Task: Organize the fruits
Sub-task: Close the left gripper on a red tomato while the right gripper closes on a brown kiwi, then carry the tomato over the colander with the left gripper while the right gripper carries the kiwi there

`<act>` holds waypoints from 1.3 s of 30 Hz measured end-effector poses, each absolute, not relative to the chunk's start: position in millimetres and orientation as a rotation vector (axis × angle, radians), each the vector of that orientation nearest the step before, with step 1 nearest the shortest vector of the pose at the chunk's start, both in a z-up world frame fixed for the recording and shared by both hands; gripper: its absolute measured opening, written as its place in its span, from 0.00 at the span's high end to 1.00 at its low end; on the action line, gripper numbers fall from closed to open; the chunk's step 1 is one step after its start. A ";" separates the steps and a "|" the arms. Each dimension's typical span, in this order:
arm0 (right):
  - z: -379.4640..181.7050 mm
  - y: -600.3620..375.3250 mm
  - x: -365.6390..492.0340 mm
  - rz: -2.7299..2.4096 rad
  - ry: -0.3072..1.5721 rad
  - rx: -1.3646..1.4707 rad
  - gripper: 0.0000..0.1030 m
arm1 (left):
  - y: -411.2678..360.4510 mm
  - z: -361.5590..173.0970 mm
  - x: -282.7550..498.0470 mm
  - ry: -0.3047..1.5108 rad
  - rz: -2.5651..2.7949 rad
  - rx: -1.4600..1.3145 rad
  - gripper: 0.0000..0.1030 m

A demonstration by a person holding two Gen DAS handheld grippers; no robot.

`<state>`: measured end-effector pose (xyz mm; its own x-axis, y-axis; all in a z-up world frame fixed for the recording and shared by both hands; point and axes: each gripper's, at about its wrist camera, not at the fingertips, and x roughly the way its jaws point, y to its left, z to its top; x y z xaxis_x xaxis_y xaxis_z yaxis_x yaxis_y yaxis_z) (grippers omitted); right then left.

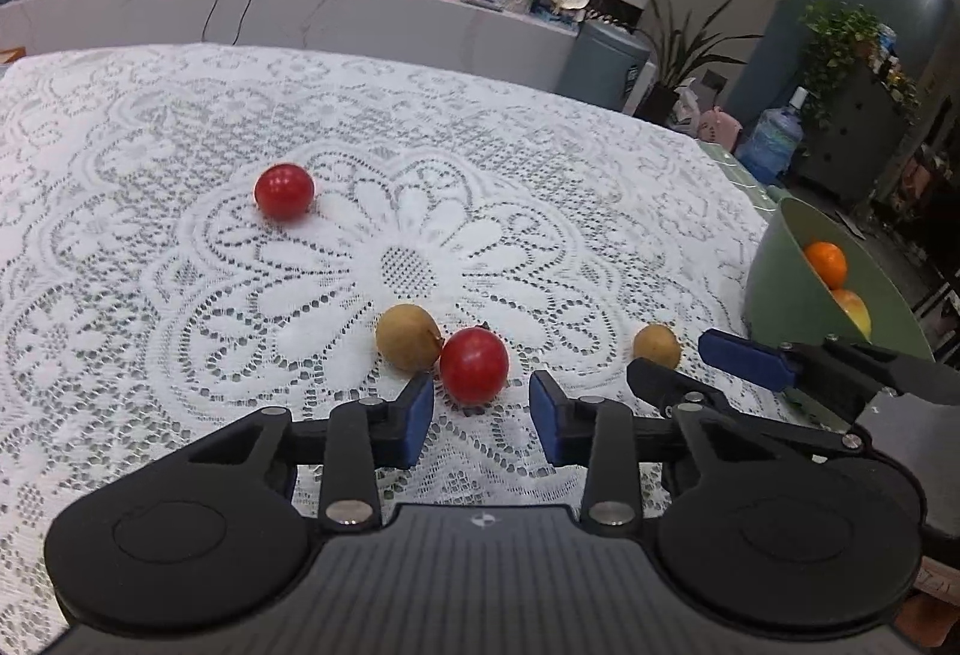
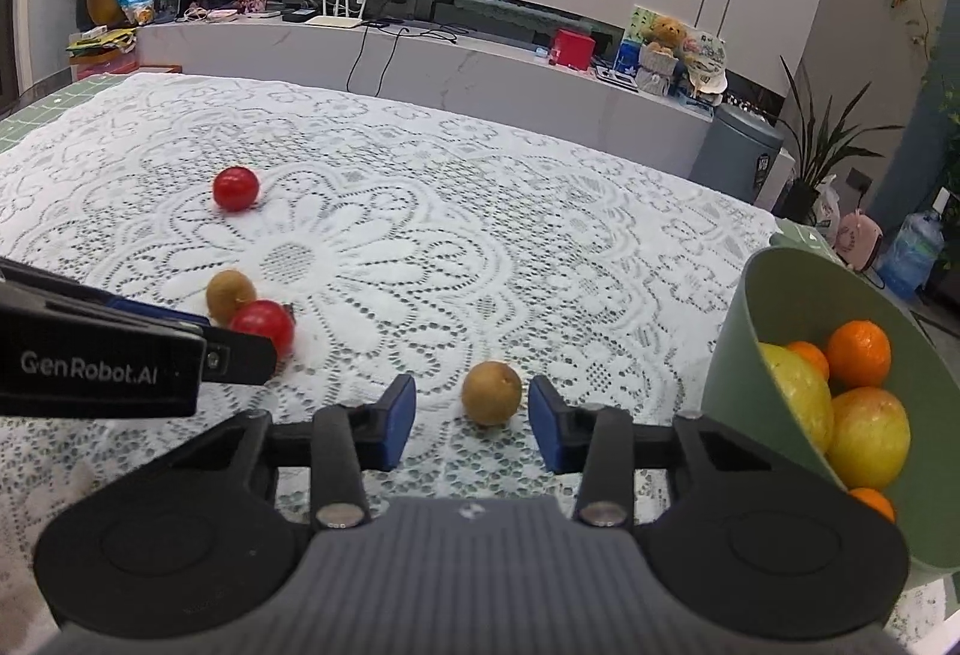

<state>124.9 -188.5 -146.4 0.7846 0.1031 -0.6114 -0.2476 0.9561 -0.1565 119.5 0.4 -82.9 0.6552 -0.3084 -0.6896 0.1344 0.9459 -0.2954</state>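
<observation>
Your tabletop point(image 2: 540, 211) carries a white lace cloth, and the loose fruit lies scattered across its big flower pattern, which is why both of your hands are low over it.

The green bowl point(image 2: 738, 355) stands at the cloth's edge, at about 3 o'clock from the right gripper, tilted so its mouth faces you. It already holds oranges point(image 2: 859, 346) and yellow apples point(image 2: 870, 436), so I judge it to be where the rest should go.

Your left gripper point(image 1: 481, 415) sits just short of the near tomato point(image 1: 474, 365), which lies at 12 o'clock between the pad tips. The jaws are partly spread, and the blue pads point(image 1: 419, 418) stand clear of the skin on both sides, so nothing is pinched yet. A brown fruit point(image 1: 409, 337) touches that tomato at its 10 o'clock; it may roll when you squeeze.

Your right gripper point(image 2: 472, 415) frames the lone brown fruit point(image 2: 491, 393) the same way: jaws partly spread, a gap at each side, no grip. That fruit sits nearer the right pad than the left, so expect it to shift as the pads meet it. It is also the piece closest to the bowl.

The far tomato point(image 2: 236, 188) lies well apart at 11 o'clock from both grippers, untouched. Four pieces remain on the cloth, so the sorting looks only partly done.
</observation>
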 end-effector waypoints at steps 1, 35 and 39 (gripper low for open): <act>-147.0 -189.4 126.3 0.192 0.644 -0.231 0.64 | 0.0 -83.5 121.1 0.822 -0.247 -0.229 0.60; -144.3 -188.6 111.8 0.253 0.635 -0.251 0.80 | -8.3 -71.1 115.9 0.855 -0.217 -0.210 0.71; -141.6 -188.9 96.6 0.269 0.647 -0.251 0.80 | -7.2 -65.2 106.8 0.849 -0.220 -0.201 0.71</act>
